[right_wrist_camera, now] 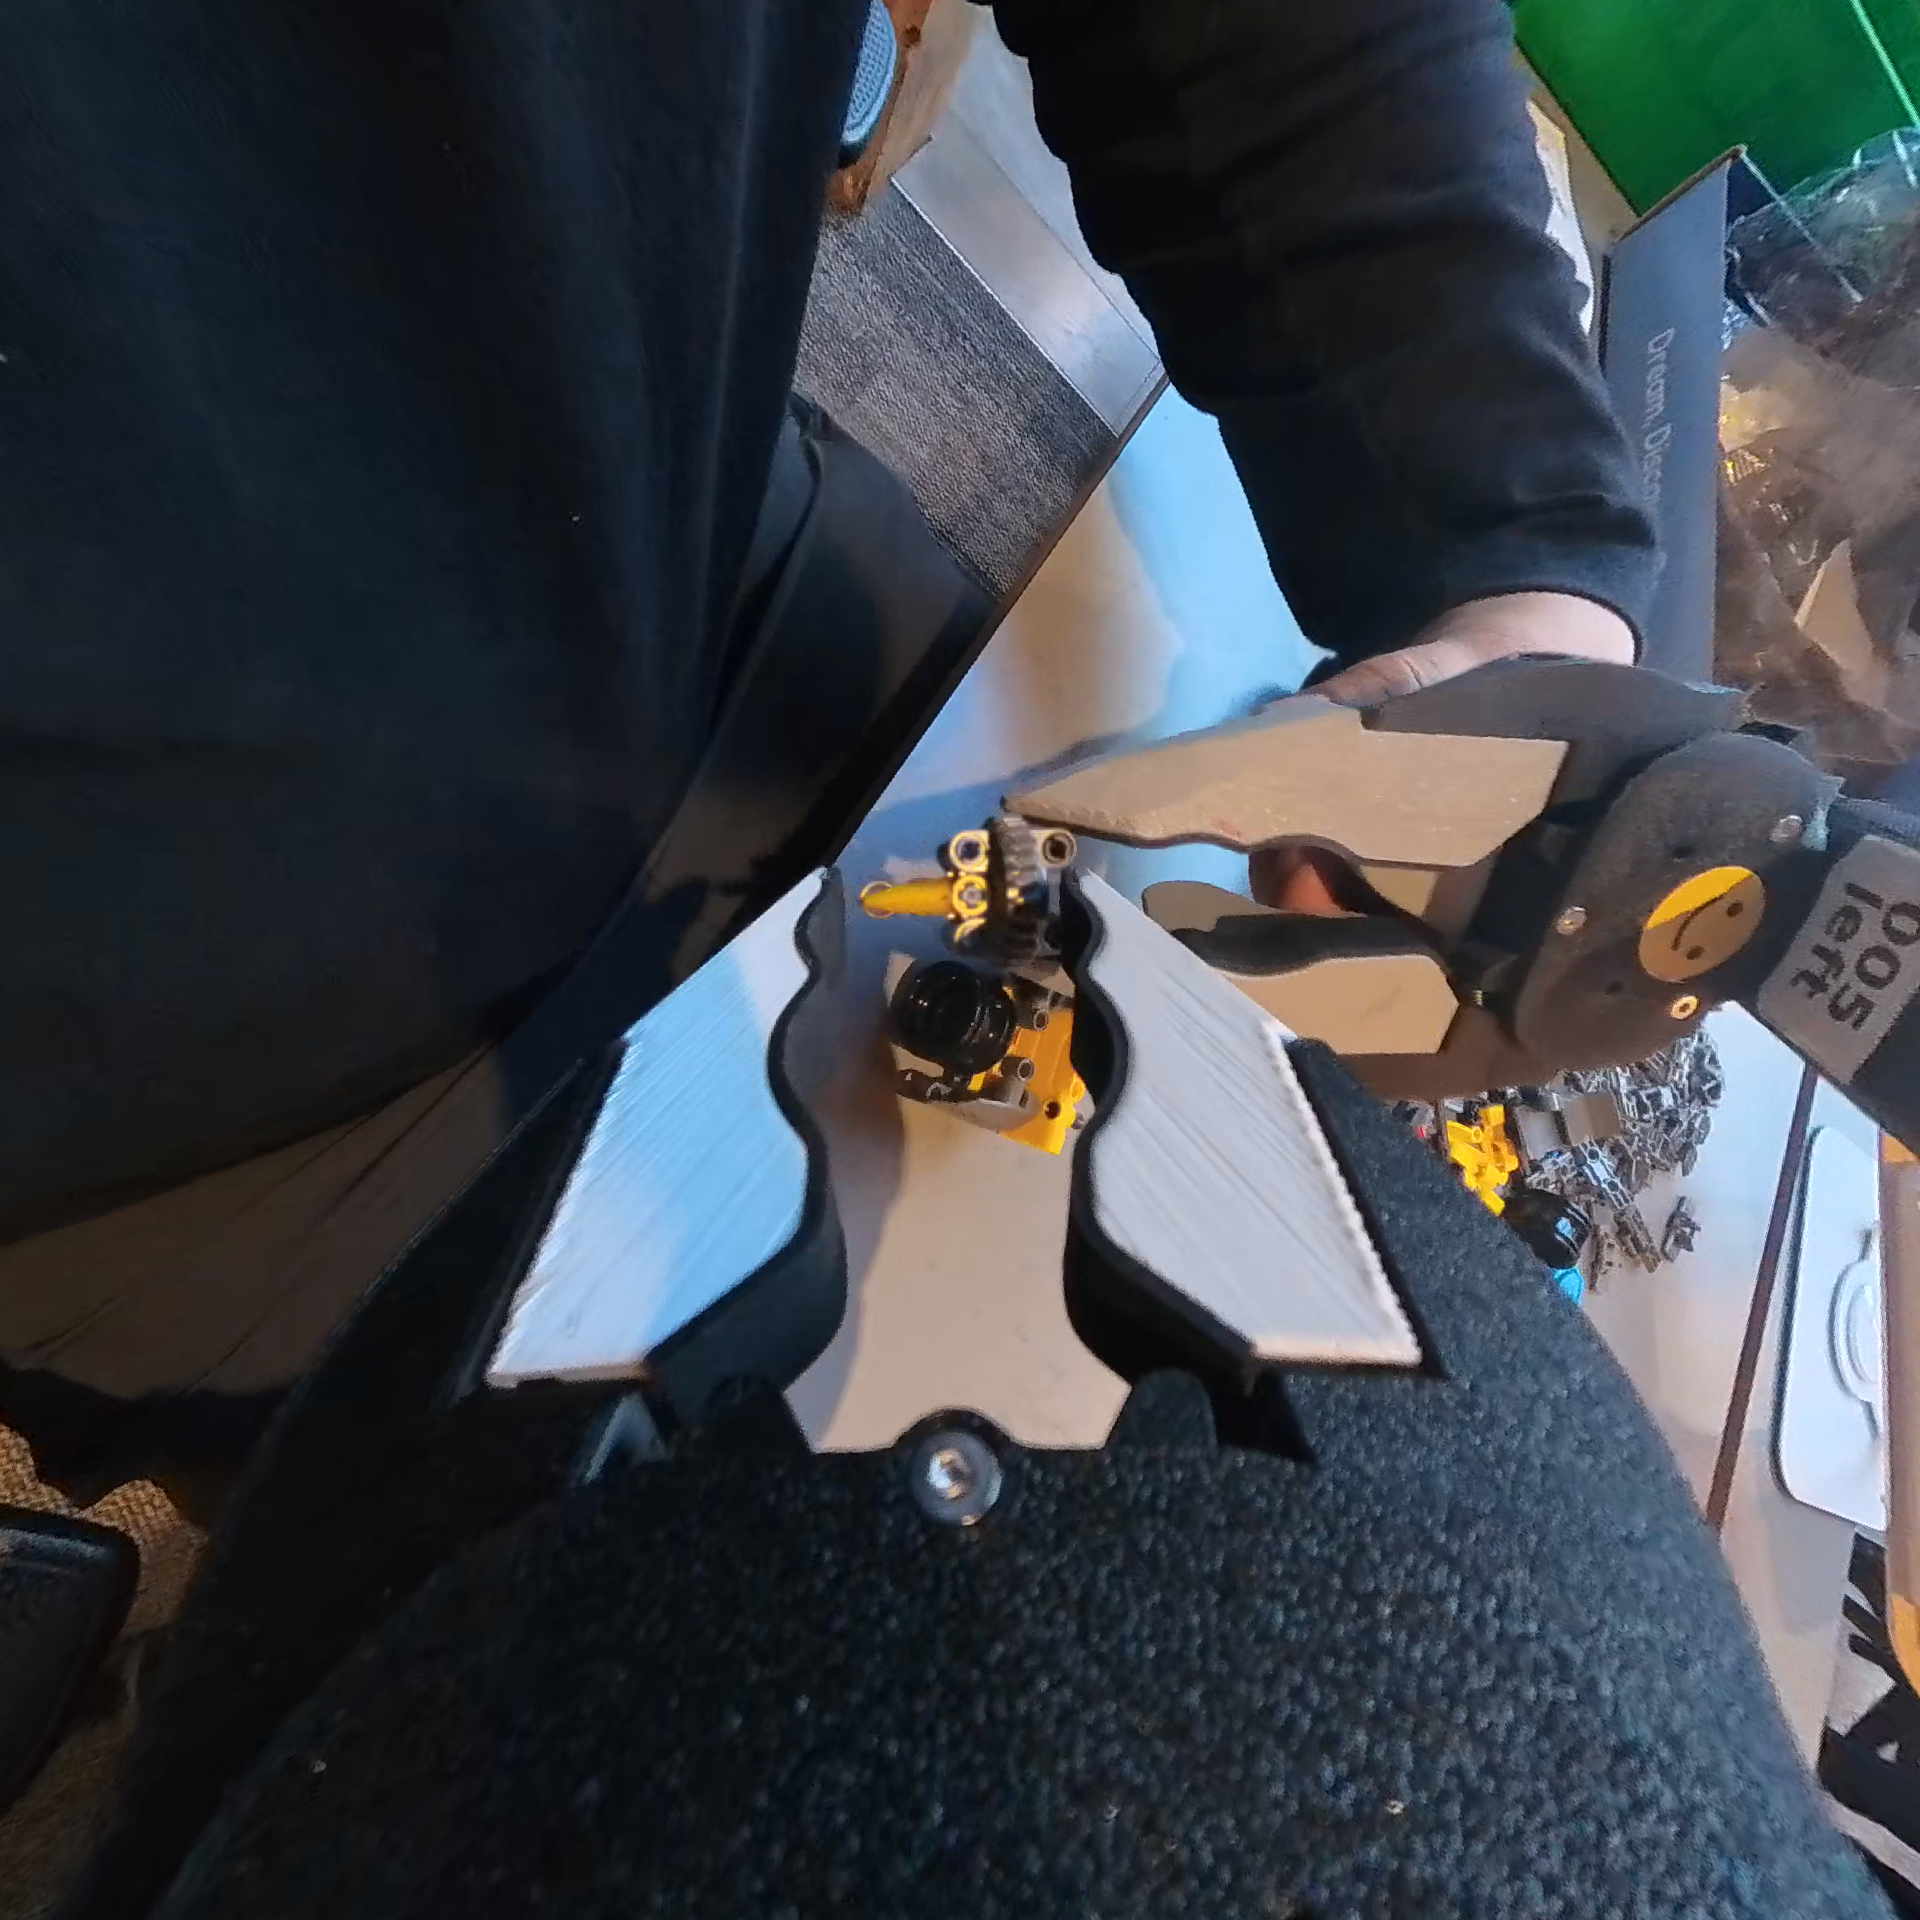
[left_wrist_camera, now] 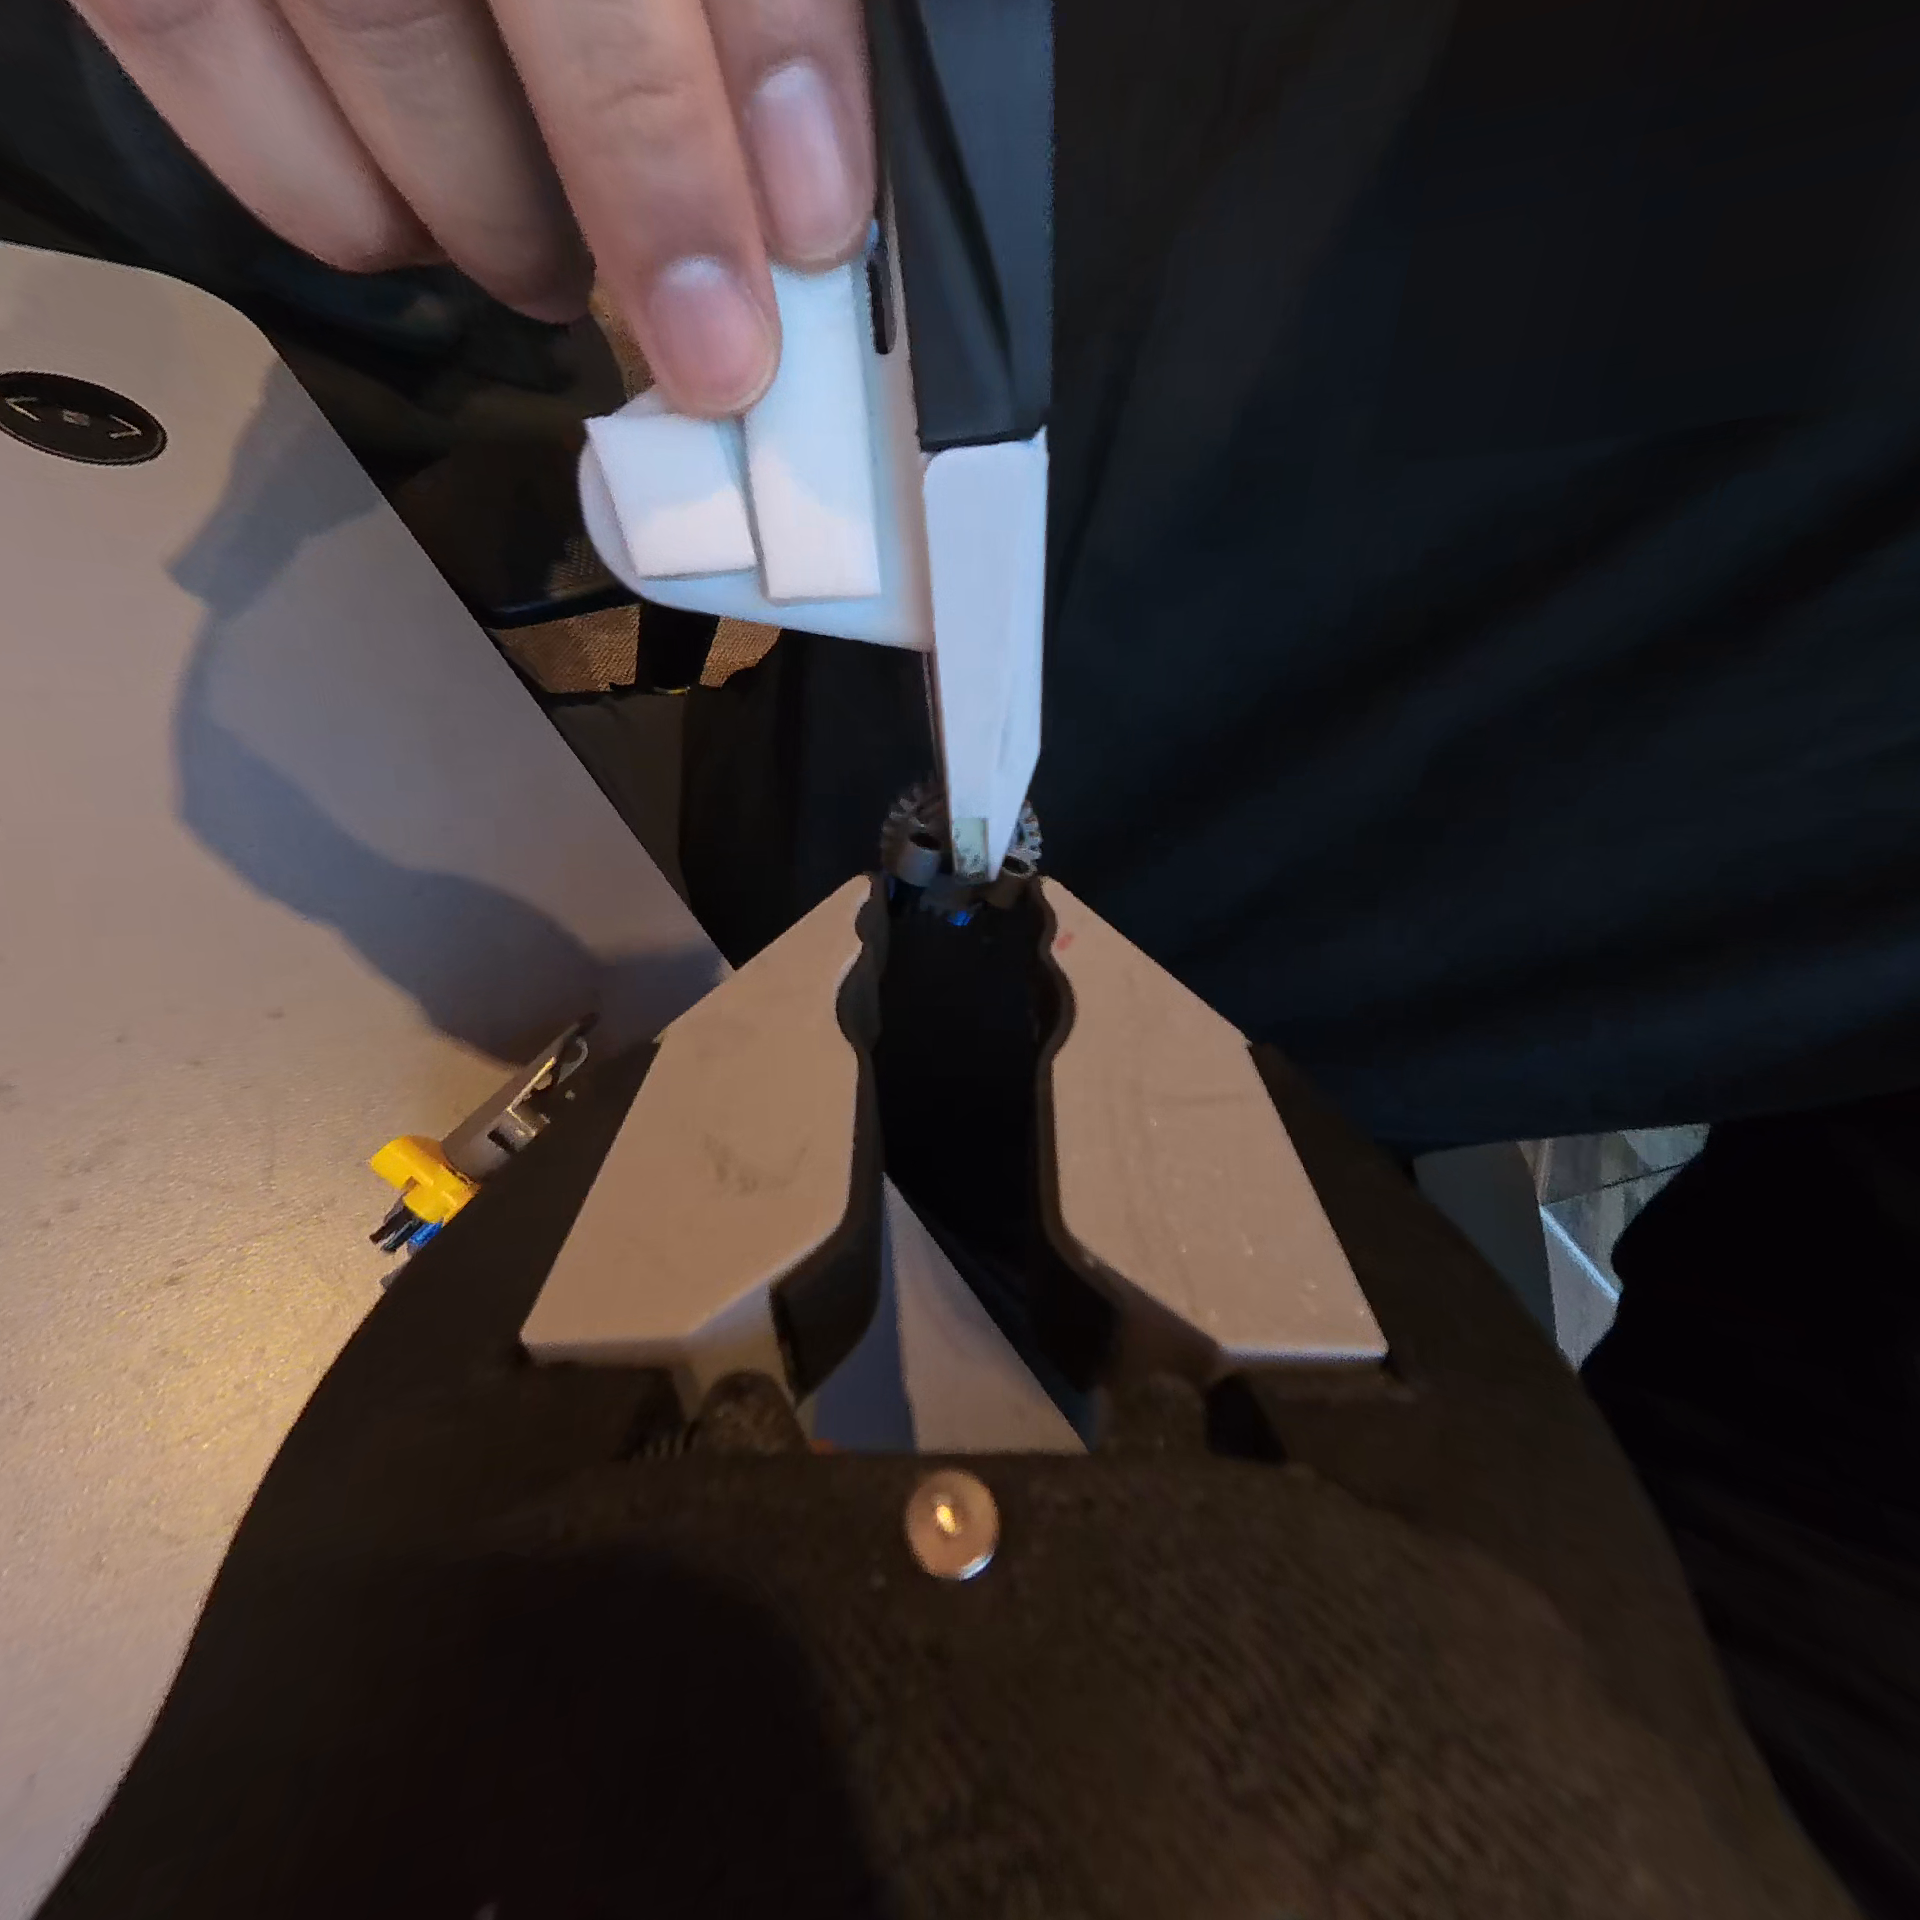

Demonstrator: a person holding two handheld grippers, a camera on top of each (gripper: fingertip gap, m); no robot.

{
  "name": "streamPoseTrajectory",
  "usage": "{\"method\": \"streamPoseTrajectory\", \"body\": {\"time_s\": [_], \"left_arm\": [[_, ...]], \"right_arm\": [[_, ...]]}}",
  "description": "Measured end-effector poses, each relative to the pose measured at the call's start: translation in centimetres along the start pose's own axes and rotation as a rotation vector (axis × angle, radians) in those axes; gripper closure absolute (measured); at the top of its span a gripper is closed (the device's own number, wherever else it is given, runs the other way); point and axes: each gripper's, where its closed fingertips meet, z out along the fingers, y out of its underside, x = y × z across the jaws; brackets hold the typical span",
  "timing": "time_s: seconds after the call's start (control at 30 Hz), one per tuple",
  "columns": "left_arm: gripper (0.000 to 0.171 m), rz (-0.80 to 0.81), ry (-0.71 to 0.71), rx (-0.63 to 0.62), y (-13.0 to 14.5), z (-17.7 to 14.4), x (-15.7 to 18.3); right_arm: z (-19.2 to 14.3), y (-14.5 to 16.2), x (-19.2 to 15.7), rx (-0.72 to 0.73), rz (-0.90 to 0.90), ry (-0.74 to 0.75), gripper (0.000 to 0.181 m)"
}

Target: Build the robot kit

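Gaping wide, the right gripper (right_wrist_camera: 956, 883) had its jaws released, with bare counter (right_wrist_camera: 956, 1299) showing between them. A small gear piece (right_wrist_camera: 1013, 883), a black gear on grey beams with a yellow pin, sat at the tip of its right-hand finger (right_wrist_camera: 1195, 1122), touching it. Just below the gear piece lay a yellow model (right_wrist_camera: 1039, 1091) with a black spring (right_wrist_camera: 951, 1013); whether the two were joined I cannot tell. The left gripper (left_wrist_camera: 961, 883) reached the same gear piece with both tips close about it, but whether its jaws were grasping it I cannot tell. A yellow part (left_wrist_camera: 421, 1174) lay on the counter beside the left gripper. Farther off, a hand (left_wrist_camera: 582, 156) gripped the right gripper, and a pile of parts (right_wrist_camera: 1600, 1143) lay beyond the left one
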Motion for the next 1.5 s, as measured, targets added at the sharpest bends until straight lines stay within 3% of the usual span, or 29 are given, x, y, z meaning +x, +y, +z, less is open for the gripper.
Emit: {"method": "streamPoseTrajectory", "body": {"time_s": [0.43, 0.9, 1.0, 1.13, 1.27, 1.5], "left_arm": [[0.148, -0.062, -0.043, 0.029, 0.6, -0.7, -1.1], [0.149, -0.085, -0.044, 0.036, 1.1, -0.7, -1.5], [0.147, -0.095, -0.082, 0.072, 0.9, -1.4, -2.1], [0.121, -0.152, -0.213, 0.151, 0.3, -3.6, -3.3], [0.09, -0.212, -0.51, 0.131, 2.3, -4.8, -5.0], [0.086, -0.284, -0.836, 0.237, 5.0, -5.6, -6.7]], "right_arm": [[1.0, 1.5, 0.6, -0.128, -0.02, 0.055, 0.145], [1.4, 2.1, 0.5, -0.178, -0.059, 0.059, 0.145], [1.4, 2.6, 1.1, -0.173, 0.006, 0.077, 0.145], [1.1, 3.6, 1.9, -0.07, 0.215, 0.048, 0.145], [0.7, 5.1, 3.0, 0.007, 0.442, 0.002, 0.145], [1.4, 7.4, 3.8, 0.022, 0.673, -0.158, 0.145]]}}
